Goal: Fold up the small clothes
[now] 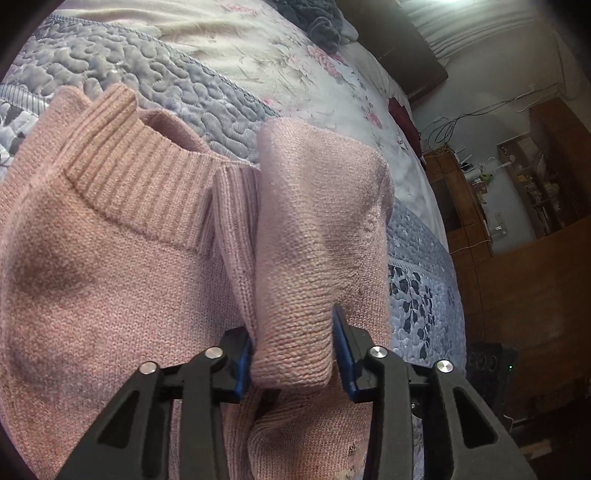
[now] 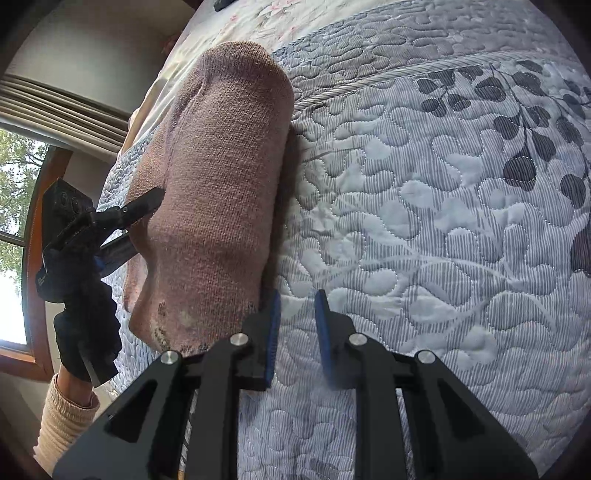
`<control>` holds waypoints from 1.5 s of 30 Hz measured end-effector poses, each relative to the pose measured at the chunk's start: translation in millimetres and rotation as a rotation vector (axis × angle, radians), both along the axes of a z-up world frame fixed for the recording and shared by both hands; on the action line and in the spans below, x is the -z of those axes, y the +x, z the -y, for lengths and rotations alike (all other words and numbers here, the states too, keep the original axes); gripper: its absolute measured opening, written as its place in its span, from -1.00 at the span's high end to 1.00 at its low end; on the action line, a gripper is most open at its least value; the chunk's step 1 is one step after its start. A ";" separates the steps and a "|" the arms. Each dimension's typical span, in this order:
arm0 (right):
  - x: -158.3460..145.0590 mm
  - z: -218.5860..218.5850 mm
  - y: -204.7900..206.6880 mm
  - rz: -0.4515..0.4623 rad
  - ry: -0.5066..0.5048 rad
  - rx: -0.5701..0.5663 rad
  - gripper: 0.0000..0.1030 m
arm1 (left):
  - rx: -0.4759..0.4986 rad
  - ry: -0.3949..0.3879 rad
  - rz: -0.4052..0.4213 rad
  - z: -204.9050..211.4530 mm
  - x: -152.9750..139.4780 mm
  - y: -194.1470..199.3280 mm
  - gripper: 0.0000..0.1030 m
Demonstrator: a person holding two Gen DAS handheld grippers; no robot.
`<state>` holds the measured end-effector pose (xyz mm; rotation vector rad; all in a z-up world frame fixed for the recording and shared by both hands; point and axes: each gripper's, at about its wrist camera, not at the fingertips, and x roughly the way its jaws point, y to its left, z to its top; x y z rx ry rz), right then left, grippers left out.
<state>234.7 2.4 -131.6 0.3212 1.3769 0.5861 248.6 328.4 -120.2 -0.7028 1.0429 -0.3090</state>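
Note:
A pink knit sweater lies on the quilted bedspread, ribbed collar toward the far side. My left gripper is shut on a thick raised fold of the sweater, one blue pad on each side. In the right wrist view that fold stands up as a tall hump to the left. One black finger of the left gripper presses into its far side. My right gripper is open just right of the hump, above bare bedspread, with nothing between its pads.
A dark-gloved hand with a cream sleeve holds the left gripper near a window. A dark grey garment and a dark red item lie farther up the bed. Wooden cabinets stand beyond the bed edge.

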 end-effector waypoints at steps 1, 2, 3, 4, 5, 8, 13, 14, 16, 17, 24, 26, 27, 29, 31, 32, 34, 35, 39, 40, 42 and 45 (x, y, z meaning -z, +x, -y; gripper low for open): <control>-0.7 0.9 -1.5 0.002 -0.005 -0.001 0.56 | -0.002 -0.005 0.018 -0.3 -5.9 -2.7 0.44; -1.5 1.5 -3.4 0.004 -0.009 -0.001 0.56 | -0.001 -0.003 0.042 0.3 -12.9 -5.8 0.46; -2.6 2.0 -5.1 0.005 -0.011 -0.001 0.56 | 0.004 0.001 0.070 0.7 -21.7 -8.2 0.48; -3.9 1.0 -7.3 0.007 -0.012 -0.001 0.56 | 0.012 0.003 0.101 1.2 -30.8 -11.6 0.49; -5.8 0.5 -8.6 0.009 -0.012 -0.001 0.56 | 0.020 0.005 0.127 1.3 -39.9 -15.6 0.50; -14.8 -8.6 -11.7 0.024 -0.015 -0.007 0.56 | 0.037 0.033 0.172 -2.8 -63.9 -24.7 0.52; -31.1 -27.0 -12.6 0.055 -0.014 -0.033 0.56 | 0.002 0.046 0.205 -44.3 -90.1 -40.0 0.52; -33.5 -30.8 -13.0 0.060 -0.014 -0.039 0.56 | -0.011 0.058 0.206 -55.6 -92.5 -42.9 0.52; -36.3 -38.2 -13.8 0.065 -0.010 -0.051 0.56 | -0.035 0.090 0.198 -77.8 -95.0 -44.5 0.52; -36.4 -41.6 -14.1 0.066 -0.006 -0.057 0.56 | -0.047 0.095 0.189 -89.4 -93.4 -44.6 0.52; -35.3 -73.2 -17.1 0.065 -0.006 -0.113 0.56 | -0.081 0.090 0.080 -134.0 -40.5 -39.4 0.52; -33.4 -80.4 -18.8 0.068 -0.020 -0.130 0.56 | -0.073 0.097 0.065 -131.5 -26.8 -38.6 0.51; -32.5 -82.7 -19.8 0.068 -0.025 -0.137 0.56 | -0.067 0.114 0.065 -129.8 -21.8 -39.6 0.51; -30.9 -86.4 -21.8 0.065 -0.029 -0.146 0.50 | -0.050 0.154 0.068 -127.9 -14.2 -38.8 0.49; -29.2 -89.1 -23.2 0.061 -0.030 -0.152 0.48 | -0.044 0.165 0.060 -128.1 -9.9 -38.8 0.47; -29.0 -89.8 -26.6 0.060 -0.029 -0.154 0.48 | -0.045 0.161 0.057 -128.8 -10.5 -40.0 0.46; -29.0 -91.1 -28.4 0.054 -0.016 -0.154 0.44 | -0.052 0.167 0.041 -129.6 -15.9 -44.9 0.35; -29.6 -91.6 -29.7 0.051 -0.006 -0.155 0.39 | -0.053 0.180 0.038 -129.2 -20.5 -49.8 0.35; -34.9 -90.2 -38.8 0.069 0.031 -0.172 0.11 | -0.034 0.199 0.024 -122.5 -38.2 -88.0 0.11; -36.0 -88.9 -42.2 0.071 0.034 -0.176 0.02 | -0.024 0.193 0.024 -118.9 -40.4 -100.2 0.06; -37.2 -88.0 -48.3 0.074 0.036 -0.178 -0.03 | -0.010 0.199 -0.001 -110.4 -40.1 -121.3 -0.02; -35.4 -87.1 -55.0 0.069 0.036 -0.180 -0.03 | -0.007 0.174 -0.035 -101.7 -32.5 -140.4 -0.05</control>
